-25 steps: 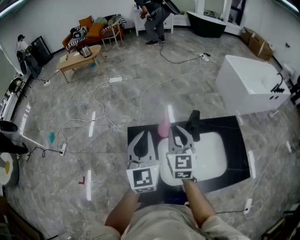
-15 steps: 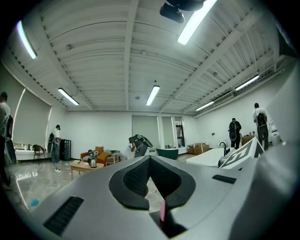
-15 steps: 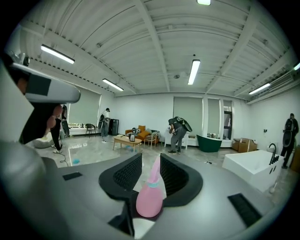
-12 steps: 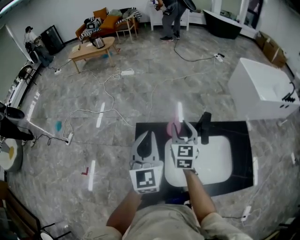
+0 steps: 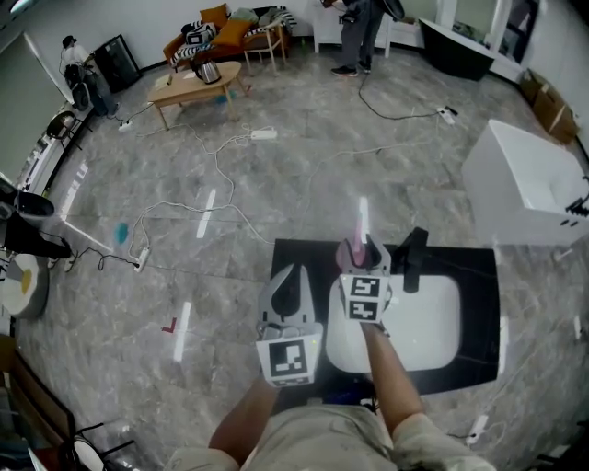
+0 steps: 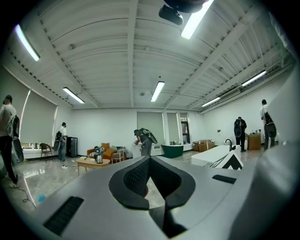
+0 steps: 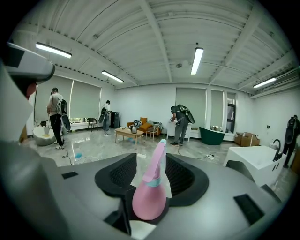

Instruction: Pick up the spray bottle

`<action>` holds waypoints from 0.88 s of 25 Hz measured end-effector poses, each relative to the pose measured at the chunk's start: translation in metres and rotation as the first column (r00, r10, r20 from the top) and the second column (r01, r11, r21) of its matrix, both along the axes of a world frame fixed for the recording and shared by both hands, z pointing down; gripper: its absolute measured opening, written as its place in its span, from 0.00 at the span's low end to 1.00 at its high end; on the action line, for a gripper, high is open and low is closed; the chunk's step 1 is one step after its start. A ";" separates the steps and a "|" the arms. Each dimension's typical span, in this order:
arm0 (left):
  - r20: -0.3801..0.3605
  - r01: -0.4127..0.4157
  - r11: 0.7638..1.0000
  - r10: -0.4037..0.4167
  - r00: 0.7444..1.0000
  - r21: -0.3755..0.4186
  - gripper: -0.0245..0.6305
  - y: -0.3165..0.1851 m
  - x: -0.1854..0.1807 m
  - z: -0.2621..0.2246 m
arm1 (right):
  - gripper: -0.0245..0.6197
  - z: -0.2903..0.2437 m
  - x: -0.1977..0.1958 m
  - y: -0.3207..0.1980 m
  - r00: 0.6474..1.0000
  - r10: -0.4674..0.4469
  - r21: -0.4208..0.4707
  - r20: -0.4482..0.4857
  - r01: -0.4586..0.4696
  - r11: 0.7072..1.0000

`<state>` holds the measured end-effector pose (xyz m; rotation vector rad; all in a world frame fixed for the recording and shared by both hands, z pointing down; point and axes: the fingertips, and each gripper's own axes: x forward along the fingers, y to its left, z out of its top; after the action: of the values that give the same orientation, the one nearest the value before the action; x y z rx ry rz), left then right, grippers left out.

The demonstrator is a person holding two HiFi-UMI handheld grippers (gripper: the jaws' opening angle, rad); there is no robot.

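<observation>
1. Looking down from my head, I see a black tabletop with a white sink basin set into it. A black faucet stands at the basin's far edge.
2. The pink spray bottle stands upright at the basin's far left corner, just left of the faucet. I cannot tell whether its base sits on the basin rim or on the black surface.
3. My right hand-held gripper reaches over the basin from the near side, and my forearm shows behind it.
4. The right gripper view looks straight along the jaws of that hand-held gripper. The jaws have just been opening and now stand wide apart.
5. The spray bottle stands between them. Its round body is low, and its slim neck and nozzle rise past the dark ribbed pads. A gap shows on each side, so the pads are not pressing on it.
6. My left hand-held gripper hangs beside the right one, over the tabletop's left part and apart from the bottle.
7. In the left gripper view, the tips of that hand-held gripper meet and nothing is between them (only floor shows through the gap below the tips).
8. Beyond the tabletop lies a grey marble floor strewn with white cables. A person stands at the far wall.
</observation>
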<state>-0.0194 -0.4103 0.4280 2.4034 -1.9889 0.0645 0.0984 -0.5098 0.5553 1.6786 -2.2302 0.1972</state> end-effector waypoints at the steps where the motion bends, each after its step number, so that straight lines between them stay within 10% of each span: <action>1: 0.004 0.001 1.000 -0.001 1.000 -0.005 0.04 0.000 -0.001 0.002 | 0.32 0.002 -0.001 -0.003 1.000 -0.001 -0.005 -0.001 0.001 1.000; 22: 0.043 -0.001 0.999 0.003 0.999 -0.045 0.04 0.001 0.000 0.023 | 0.19 0.021 0.007 -0.015 0.999 0.030 0.004 -0.035 -0.030 1.000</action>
<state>-0.0193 -0.4089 0.4509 2.3965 -1.9803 0.1612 0.1052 -0.5245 0.5768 1.7054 -2.1823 0.1700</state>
